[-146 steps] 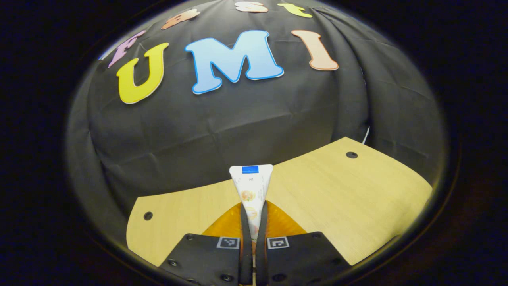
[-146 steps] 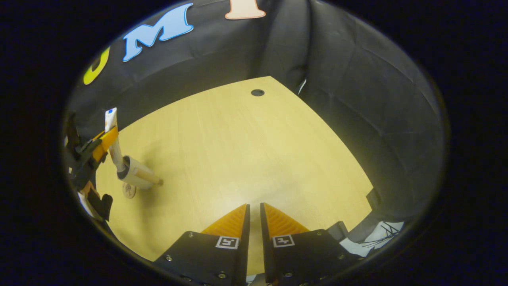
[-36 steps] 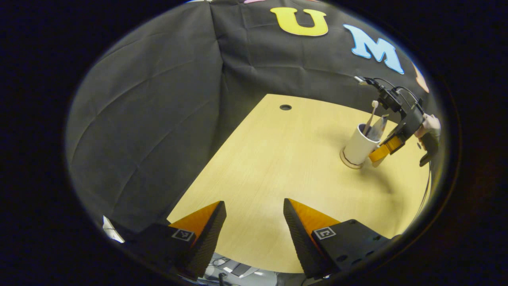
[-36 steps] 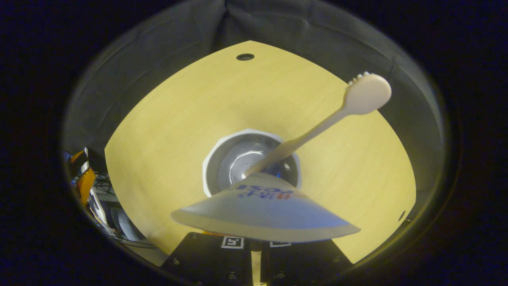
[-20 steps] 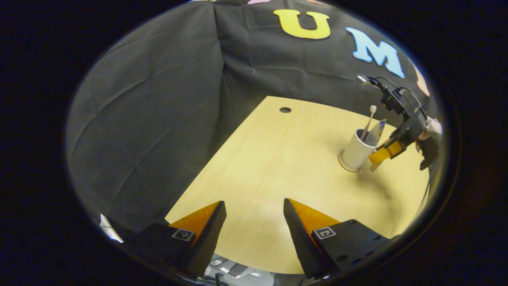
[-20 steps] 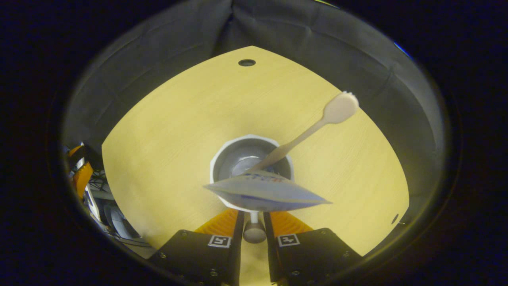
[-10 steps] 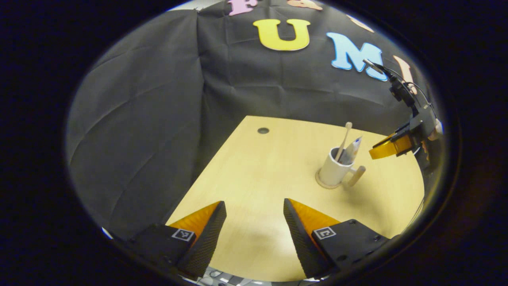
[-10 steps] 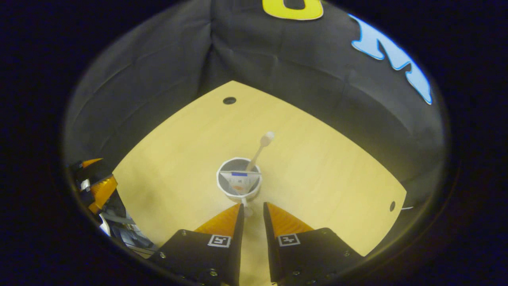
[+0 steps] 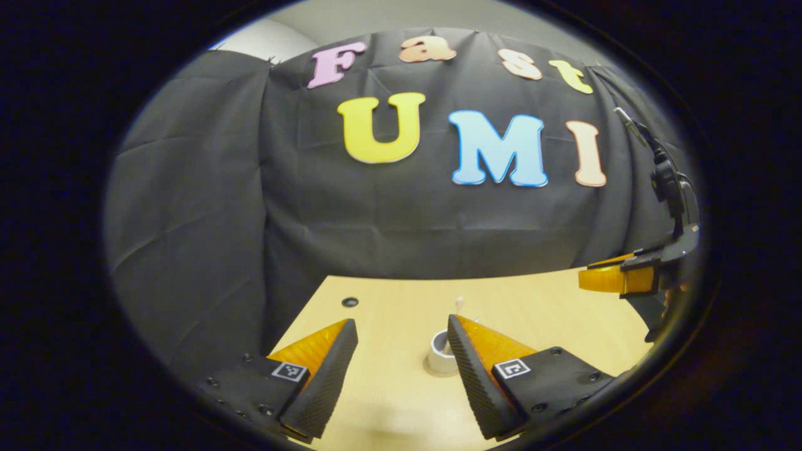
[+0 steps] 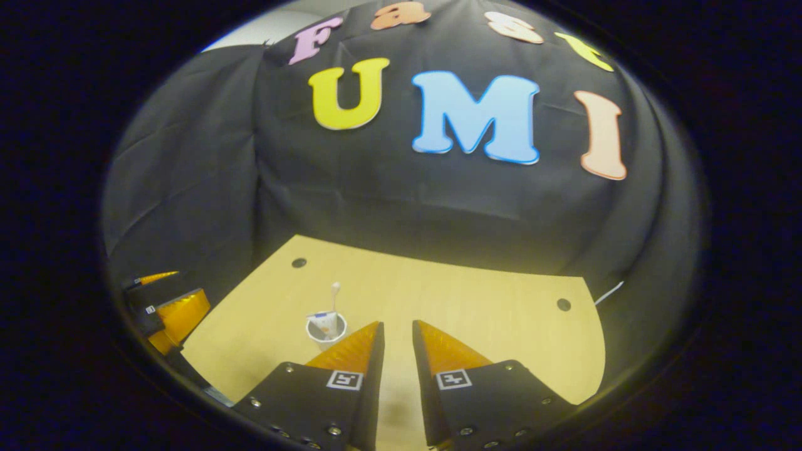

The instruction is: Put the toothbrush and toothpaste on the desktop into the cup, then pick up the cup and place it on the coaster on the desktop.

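Note:
The white cup (image 10: 326,332) stands upright on the wooden desk (image 10: 489,313), holding the toothpaste tube (image 10: 322,322) and the toothbrush (image 10: 334,293). The coaster beneath it is too small to make out. My right gripper (image 10: 398,324) hovers well back from the cup and to its right, narrowly open with nothing between its fingers. In the left gripper view the cup (image 9: 438,354) shows far off, partly behind one finger. My left gripper (image 9: 400,321) is wide open and holds nothing. The right gripper (image 9: 611,279) hangs at that view's right edge; the left gripper (image 10: 172,294) appears at the other view's left edge.
The desk has round cable holes at its back corners (image 10: 299,262) (image 10: 564,304). Black cloth walls close in the back and both sides of the booth.
Both grippers have pulled back from the desk and tilted up toward the back wall. The right gripper has left the cup's handle, and the cup now looks small and distant.

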Action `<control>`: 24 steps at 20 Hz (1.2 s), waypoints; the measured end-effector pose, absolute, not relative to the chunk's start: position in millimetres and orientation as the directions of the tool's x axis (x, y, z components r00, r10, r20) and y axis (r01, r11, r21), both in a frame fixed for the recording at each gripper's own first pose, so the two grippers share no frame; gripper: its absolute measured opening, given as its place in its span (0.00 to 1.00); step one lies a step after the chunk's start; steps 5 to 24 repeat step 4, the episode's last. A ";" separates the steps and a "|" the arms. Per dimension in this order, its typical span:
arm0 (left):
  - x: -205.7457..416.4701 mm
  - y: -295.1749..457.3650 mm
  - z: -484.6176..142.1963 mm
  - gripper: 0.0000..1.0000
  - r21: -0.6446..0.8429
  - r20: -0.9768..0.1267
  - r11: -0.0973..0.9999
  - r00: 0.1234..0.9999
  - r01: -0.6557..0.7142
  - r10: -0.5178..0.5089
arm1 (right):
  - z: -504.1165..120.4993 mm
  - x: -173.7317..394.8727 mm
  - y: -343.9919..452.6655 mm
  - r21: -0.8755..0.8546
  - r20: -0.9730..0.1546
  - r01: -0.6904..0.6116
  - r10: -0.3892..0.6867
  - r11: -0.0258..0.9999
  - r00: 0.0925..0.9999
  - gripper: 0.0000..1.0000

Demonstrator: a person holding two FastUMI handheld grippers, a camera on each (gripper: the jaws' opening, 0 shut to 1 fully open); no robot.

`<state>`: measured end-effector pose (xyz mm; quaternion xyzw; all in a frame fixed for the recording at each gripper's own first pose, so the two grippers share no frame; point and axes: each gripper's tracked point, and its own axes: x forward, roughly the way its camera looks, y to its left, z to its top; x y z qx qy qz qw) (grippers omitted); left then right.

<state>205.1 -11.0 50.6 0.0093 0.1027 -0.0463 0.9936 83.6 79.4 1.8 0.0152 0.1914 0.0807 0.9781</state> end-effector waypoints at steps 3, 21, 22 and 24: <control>203.4 -49.6 72.3 0.92 0.023 -0.151 0.990 0.979 0.142 -0.137 | 26.3 58.7 53.3 0.086 -0.295 -0.098 0.120 0.991 0.948 0.57; 200.9 -61.2 76.9 0.92 0.021 -0.140 0.987 0.978 0.161 -0.157 | 34.4 59.6 47.3 0.084 -0.268 -0.084 0.103 0.993 0.958 0.65; 200.9 -61.2 76.9 0.92 0.021 -0.140 0.987 0.978 0.161 -0.157 | 34.4 59.6 47.3 0.084 -0.268 -0.084 0.103 0.993 0.958 0.65; 200.9 -61.2 76.9 0.92 0.021 -0.140 0.987 0.978 0.161 -0.157 | 34.4 59.6 47.3 0.084 -0.268 -0.084 0.103 0.993 0.958 0.65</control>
